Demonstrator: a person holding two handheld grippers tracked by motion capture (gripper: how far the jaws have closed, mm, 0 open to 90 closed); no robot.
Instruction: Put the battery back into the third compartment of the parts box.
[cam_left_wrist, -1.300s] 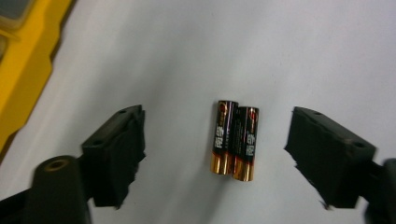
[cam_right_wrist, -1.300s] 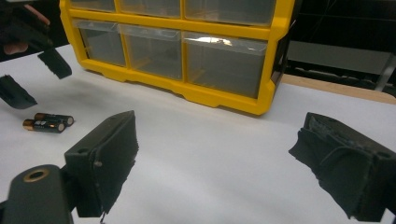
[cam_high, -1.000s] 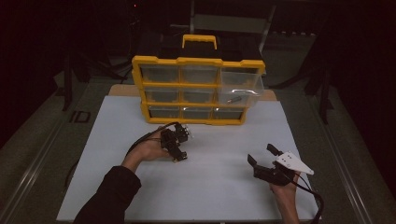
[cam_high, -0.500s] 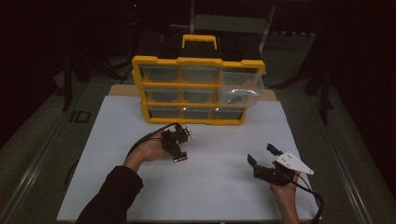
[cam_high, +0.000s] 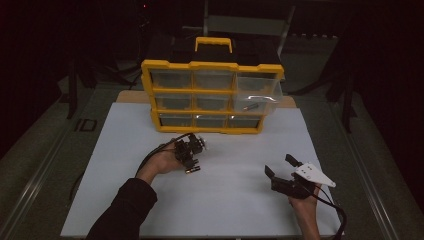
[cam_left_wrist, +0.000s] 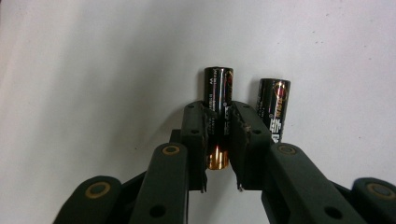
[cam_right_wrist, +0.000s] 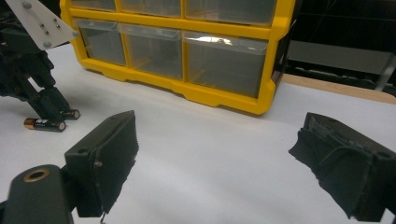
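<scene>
Left gripper view shows the left gripper (cam_left_wrist: 218, 140) with jaws just closing on 1 battery (cam_left_wrist: 218, 100), a 2nd battery (cam_left_wrist: 273, 105) just beside it (near the yellow organizer (cam_high: 212, 95)). Squeeze squarely, lift straight. Right gripper (cam_right_wrist: 215, 158) stands wide, empty.

Two batteries lie side by side on the white sheet (cam_high: 125, 165) — one (cam_left_wrist: 217, 116) between the jaws of the left gripper (cam_left_wrist: 218, 133), the second battery (cam_left_wrist: 272, 108) just beside it, outside the jaws. Beyond both grippers stands the drawer organizer (cam_high: 212, 95) — the right gripper (cam_high: 281, 167) well apart, nearer the sheet's front edge.
</scene>
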